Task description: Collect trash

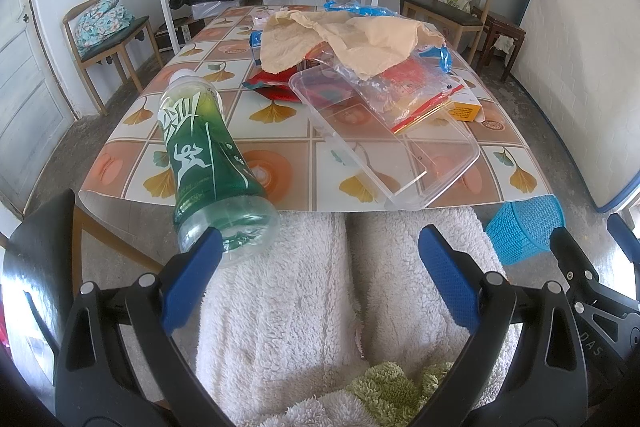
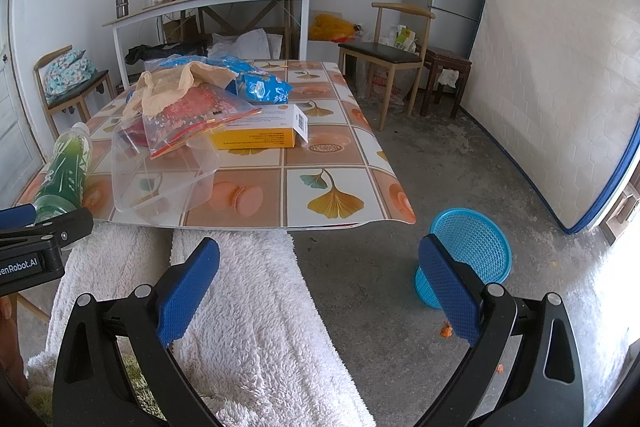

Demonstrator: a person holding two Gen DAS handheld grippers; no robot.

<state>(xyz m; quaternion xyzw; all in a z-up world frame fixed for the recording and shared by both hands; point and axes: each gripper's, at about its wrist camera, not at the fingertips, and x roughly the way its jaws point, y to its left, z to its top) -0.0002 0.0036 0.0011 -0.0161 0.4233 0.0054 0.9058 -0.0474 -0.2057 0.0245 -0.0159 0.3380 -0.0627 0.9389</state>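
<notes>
**Trash lying on the table, both grippers spread wide**

Trash is sitting in a heap on the table point(image 1: 280, 131), which is wearing a ginkgo-leaf cloth. A green bottle point(image 1: 204, 155) is lying on its side at the table's near left edge, its clear base overhanging that edge and touching the left finger pad point(image 1: 192, 279) of the left gripper point(image 1: 320, 279). That gripper's jaws are standing wide apart, clamping nothing. A clear plastic tub point(image 1: 384, 147) is resting tilted at the table's near edge, right of the bottle. Behind it, toward the table's middle, a zip bag point(image 2: 192, 123), a yellow box point(image 2: 260, 131), a blue wrapper point(image 2: 260, 87) and crumpled beige paper point(image 1: 340, 39) are piling up together. The right gripper point(image 2: 320, 287) is hovering off the table's near right corner, its jaws likewise released and gripping nothing. A blue mesh basket point(image 2: 472, 243) is lying tipped on the floor, beside that same corner.
</notes>
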